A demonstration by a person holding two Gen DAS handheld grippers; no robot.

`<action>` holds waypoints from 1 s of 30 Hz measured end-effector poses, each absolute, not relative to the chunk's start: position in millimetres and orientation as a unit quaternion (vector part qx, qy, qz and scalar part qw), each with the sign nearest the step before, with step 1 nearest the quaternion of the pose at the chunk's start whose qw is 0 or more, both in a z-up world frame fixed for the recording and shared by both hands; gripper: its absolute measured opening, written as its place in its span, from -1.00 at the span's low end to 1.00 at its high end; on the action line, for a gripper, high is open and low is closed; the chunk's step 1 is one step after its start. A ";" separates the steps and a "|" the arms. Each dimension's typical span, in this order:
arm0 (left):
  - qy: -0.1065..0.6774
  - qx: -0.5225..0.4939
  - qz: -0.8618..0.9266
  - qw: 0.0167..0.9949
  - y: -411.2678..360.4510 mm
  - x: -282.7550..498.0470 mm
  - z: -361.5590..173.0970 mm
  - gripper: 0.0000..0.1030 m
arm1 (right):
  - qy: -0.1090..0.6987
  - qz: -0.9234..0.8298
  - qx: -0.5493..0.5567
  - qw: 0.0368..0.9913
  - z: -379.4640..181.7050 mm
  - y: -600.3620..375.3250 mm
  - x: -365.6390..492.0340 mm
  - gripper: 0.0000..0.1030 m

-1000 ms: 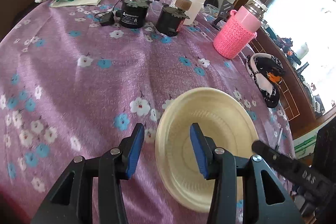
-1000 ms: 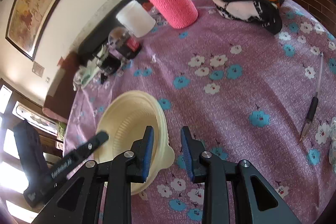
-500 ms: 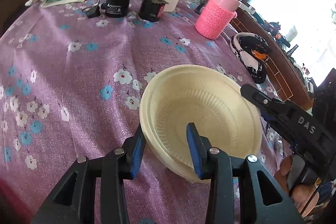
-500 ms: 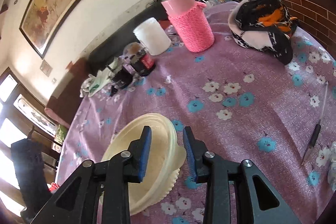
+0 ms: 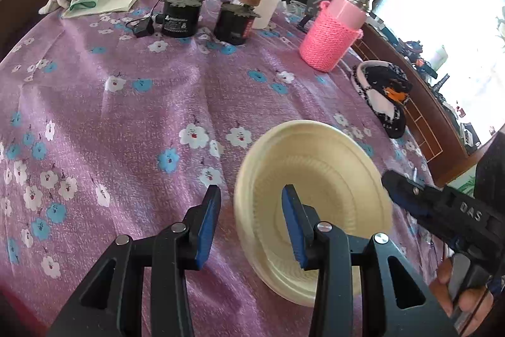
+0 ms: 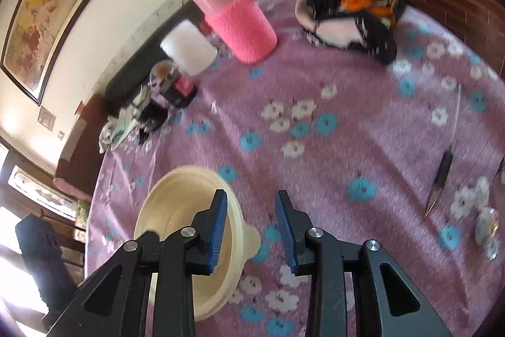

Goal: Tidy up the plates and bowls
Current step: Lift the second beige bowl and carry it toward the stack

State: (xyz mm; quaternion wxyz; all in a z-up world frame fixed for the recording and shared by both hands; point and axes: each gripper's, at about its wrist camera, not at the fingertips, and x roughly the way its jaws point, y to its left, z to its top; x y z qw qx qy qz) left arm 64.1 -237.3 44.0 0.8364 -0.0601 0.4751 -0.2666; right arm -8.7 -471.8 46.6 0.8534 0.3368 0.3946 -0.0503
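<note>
The left tool (image 5: 249,223) stands open astride the near rim of the cream bowl stack (image 5: 315,188), not pressing it. The right tool (image 6: 251,229), also open, straddles the opposite rim. The stack, on the purple surface (image 5: 126,122), looks light, thin and flexible; grip the rim gently.

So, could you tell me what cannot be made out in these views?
Left wrist view: near rim of the cream dish, behind the left tongs, whose jaws have just been closing with the rim between them.
Right wrist view: label on the dark jar, motion-blurred.
Right wrist view: slim dark object, pen or knife, blurred.
Right wrist view: small pale items, cut by the right edge.
</note>
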 end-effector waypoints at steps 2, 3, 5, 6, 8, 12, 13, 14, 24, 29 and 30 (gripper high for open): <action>0.481 -0.062 -0.268 0.833 -237.3 66.7 39.9 -0.27 | 0.410 -0.041 0.352 0.841 40.3 -471.7 -8.6 -0.34; 0.482 -0.062 -0.268 0.832 -237.8 67.1 38.8 -0.32 | 0.414 -0.037 0.357 0.837 38.0 -470.9 -8.6 -0.34; 0.483 -0.059 -0.269 0.831 -239.5 66.7 37.6 -0.41 | 0.420 -0.023 0.370 0.828 34.3 -469.7 -9.0 -0.34; 0.483 -0.057 -0.272 0.830 -240.8 65.4 37.5 -0.42 | 0.420 -0.019 0.372 0.828 33.8 -468.5 -8.8 -0.34; 0.482 -0.054 -0.276 0.830 -243.3 62.1 38.4 -0.42 | 0.418 -0.006 0.370 0.830 33.7 -464.8 -7.7 -0.34; 0.476 -0.043 -0.272 0.835 -245.0 55.6 40.6 -0.42 | 0.394 0.001 0.344 0.852 40.8 -456.8 -7.2 -0.41; 0.477 -0.046 -0.274 0.834 -244.3 54.6 40.3 -0.42 | 0.385 0.003 0.340 0.858 43.1 -455.5 -7.3 -0.41; 0.478 -0.046 -0.275 0.833 -244.2 53.4 39.8 -0.42 | 0.369 0.002 0.329 0.869 46.8 -453.5 -7.8 -0.40; 0.476 -0.034 -0.272 0.836 -246.1 52.7 37.0 -0.42 | 0.353 -0.057 0.301 0.884 52.2 -467.3 -10.0 -0.40; 0.475 -0.036 -0.269 0.837 -243.2 57.9 36.1 -0.42 | 0.388 -0.046 0.333 0.858 46.6 -470.8 -12.5 -0.40; 0.475 -0.034 -0.269 0.837 -243.6 58.4 35.8 -0.42 | 0.393 -0.038 0.343 0.852 44.6 -470.9 -14.2 -0.40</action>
